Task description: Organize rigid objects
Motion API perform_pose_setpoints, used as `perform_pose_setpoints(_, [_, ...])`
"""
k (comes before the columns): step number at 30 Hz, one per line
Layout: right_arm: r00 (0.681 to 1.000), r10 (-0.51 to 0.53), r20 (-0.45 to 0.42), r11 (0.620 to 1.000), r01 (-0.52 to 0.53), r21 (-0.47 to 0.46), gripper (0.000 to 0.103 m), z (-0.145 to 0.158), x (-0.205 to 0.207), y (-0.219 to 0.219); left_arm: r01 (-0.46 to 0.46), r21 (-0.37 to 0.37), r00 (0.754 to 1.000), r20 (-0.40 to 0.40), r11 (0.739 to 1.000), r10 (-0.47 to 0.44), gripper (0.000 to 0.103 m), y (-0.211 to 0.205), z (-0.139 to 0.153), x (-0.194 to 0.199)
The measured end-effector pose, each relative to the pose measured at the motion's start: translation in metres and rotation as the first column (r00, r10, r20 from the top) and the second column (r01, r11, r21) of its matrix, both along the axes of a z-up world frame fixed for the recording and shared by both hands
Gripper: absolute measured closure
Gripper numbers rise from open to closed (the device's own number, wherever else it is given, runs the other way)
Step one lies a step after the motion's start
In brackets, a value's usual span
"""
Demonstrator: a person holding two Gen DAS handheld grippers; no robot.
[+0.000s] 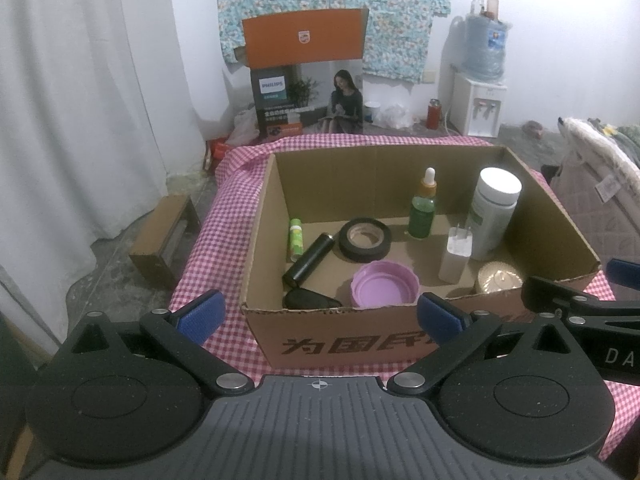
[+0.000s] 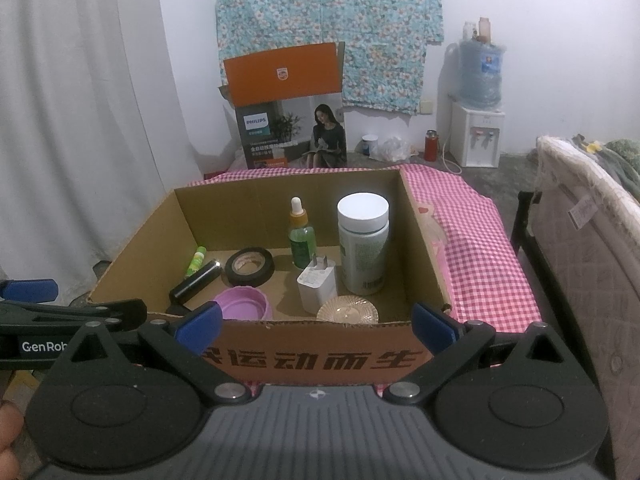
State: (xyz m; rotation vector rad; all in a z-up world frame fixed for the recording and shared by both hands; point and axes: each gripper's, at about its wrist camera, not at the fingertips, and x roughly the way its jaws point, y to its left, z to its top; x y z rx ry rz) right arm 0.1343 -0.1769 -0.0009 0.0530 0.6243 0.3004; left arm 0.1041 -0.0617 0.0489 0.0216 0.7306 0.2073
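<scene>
Cardboard box (image 1: 400, 336) sits on a table w/ pink-white checked cloth (image 1: 224, 240), open top, Chinese print on its near wall. All the rigid items are inside the box.

Left gripper (image 1: 318, 316) hovers just in front of box's near wall, fingers spread wide, blue pads (image 1: 202, 314) apart, nothing btwn them. Right gripper (image 2: 318, 322) same: at the near wall, fingers wide, empty. Each gripper shows at the edge of the other's view.

In the box:
- White-capped bottle (image 2: 363, 248) upright, near right wall, toward back.
- Green dropper bottle (image 2: 301, 236) upright, just left of it, near back wall.
- White charger plug (image 2: 318, 286) standing in front of & btwn those two bottles.
- Black tape roll (image 2: 250, 266) flat, mid-floor, left of the dropper.
- Black cylinder (image 1: 308, 260) lying on its side, left of the tape, angled toward near-left corner.
- Green glue stick (image 1: 295, 238) leaning at left wall.
- Purple lid (image 1: 384, 290) open side up, by near wall, centre.
- Dark oval item (image 1: 310, 300) in near-left corner, partly hidden by box rim; can't tell what it is.
- Small clear glass dish (image 2: 347, 312) near-right corner, in front of the plug.

Behind the table: Philips carton (image 2: 288, 120), floral cloth (image 2: 328, 20) on wall, water dispenser (image 2: 476, 128) at right, white curtain (image 1: 80, 100) at left.
</scene>
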Motion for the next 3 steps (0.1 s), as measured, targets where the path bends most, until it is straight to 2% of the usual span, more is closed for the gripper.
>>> perform_pose_setpoints(3, [1.000,0.000,0.000,1.000,0.000,-0.001,0.000,0.0001,0.0000,0.0000,0.000,-0.001,1.000,-0.001,1.000,0.000,0.000,0.0005,0.0002,0.0004])
